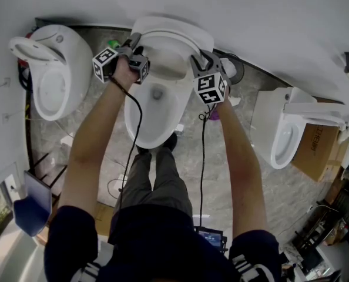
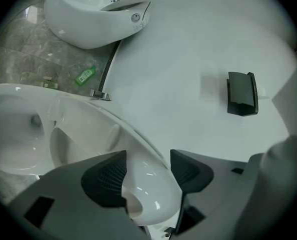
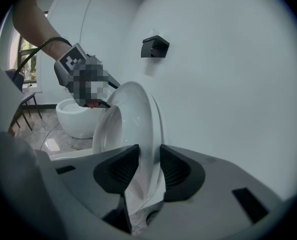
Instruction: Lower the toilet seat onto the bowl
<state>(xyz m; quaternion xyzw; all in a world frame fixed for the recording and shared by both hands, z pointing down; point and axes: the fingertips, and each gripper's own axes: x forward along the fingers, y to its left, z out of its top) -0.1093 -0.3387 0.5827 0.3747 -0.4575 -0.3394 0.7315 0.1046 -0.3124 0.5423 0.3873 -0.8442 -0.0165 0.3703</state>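
The toilet seat stands raised, its long axis close to upright and its back near the wall. The bowl lies open below it, on my side. My left gripper straddles the seat's left edge. The rounded white rim fills the gap between the pads and, as far as I can judge, both pads bear on it, so this claw is clenched on the seat at a wide setting. My right gripper is clenched on the right edge at a narrower setting. There the jaws stand close on either side of the thin rim, and they seem to take in the lid behind it as well. The two claws sit on opposite side edges at about the same level, so neither hand is nearer to the work than the other. I judge that the hinge line runs across the rear of the bowl, parallel to the line between my two claws. The coming move therefore depends on one direction: the free upper edge must swing away from the wall, toward me and down onto the bowl. Both hands must travel together so that the seat does not twist on its hinge.
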